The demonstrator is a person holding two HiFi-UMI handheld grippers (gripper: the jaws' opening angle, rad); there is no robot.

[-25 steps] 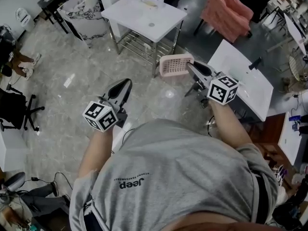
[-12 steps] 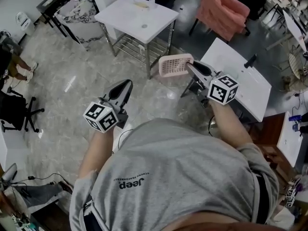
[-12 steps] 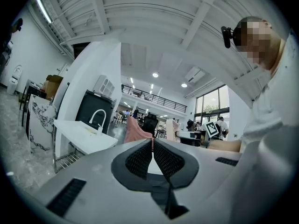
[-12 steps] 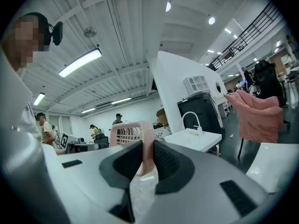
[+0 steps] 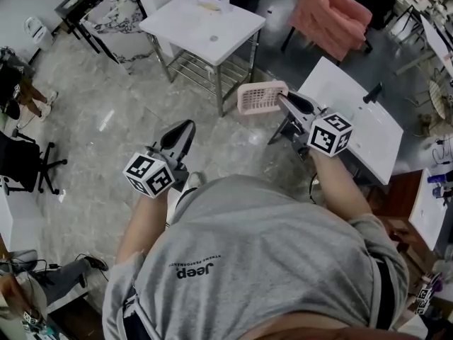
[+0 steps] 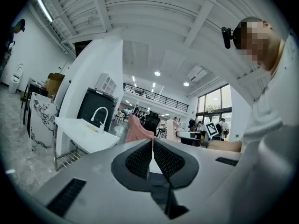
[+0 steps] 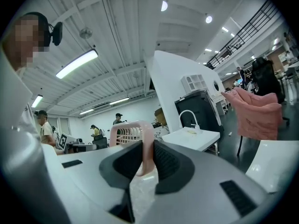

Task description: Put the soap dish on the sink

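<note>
**Head view: soap dish (image 5: pixel 260 96) carried, not yet at sink (image 5: pixel 205 21)**

Pinched by rim in right gripper (image 5: pixel 284 100), held in air over floor, well short of sink w/ faucet. Left gripper (image 5: pixel 185 129) closed on nothing. Prob. carry step. Next: reach fwd over sink top, lower level, then let go.

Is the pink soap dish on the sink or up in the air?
Up in the air. The right gripper pinches the soap dish by its rim above the floor, apart from the sink.

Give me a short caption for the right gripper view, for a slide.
Right gripper clamps the pink soap dish by its rim, white sink ahead.
</note>
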